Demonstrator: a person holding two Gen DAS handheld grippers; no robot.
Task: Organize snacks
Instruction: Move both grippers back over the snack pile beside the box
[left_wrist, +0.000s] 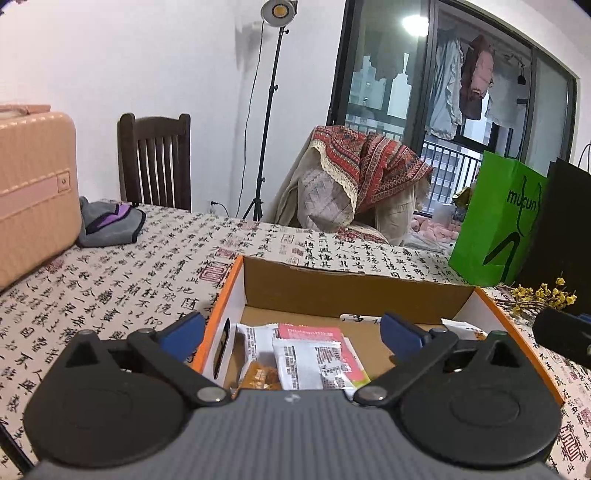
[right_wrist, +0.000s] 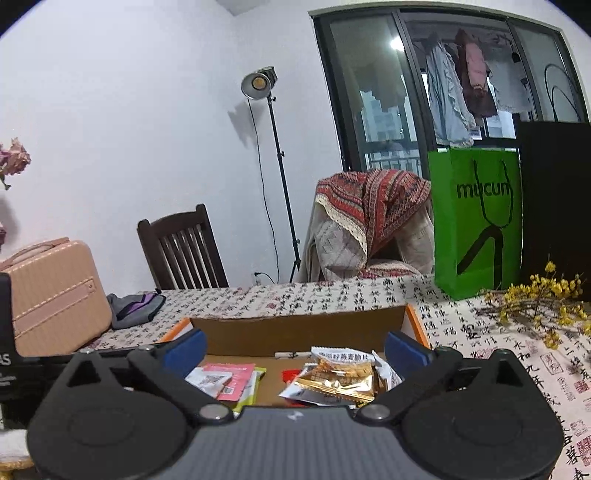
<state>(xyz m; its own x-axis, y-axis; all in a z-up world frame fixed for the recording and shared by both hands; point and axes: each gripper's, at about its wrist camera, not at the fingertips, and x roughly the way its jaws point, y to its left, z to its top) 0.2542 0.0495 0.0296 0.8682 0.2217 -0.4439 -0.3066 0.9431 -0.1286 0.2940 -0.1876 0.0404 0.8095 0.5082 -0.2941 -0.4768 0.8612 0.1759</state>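
Home dining room: wooden chair (right_wrist: 183, 251), laundry (right_wrist: 458, 92) on balcony, calligraphy tablecloth (left_wrist: 110, 280).

"mucun" on green paper bag (right_wrist: 476, 221), calligraphy-printed tablecloth (left_wrist: 147, 266)

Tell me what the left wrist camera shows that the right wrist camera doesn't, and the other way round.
Only the left wrist view shows the left gripper, open over the white and pink packets. Only the right wrist view shows the right gripper, open over a gold-wrapped snack, plus dried pink flowers. Both show the cardboard box, green bag, pink suitcase and yellow flowers.
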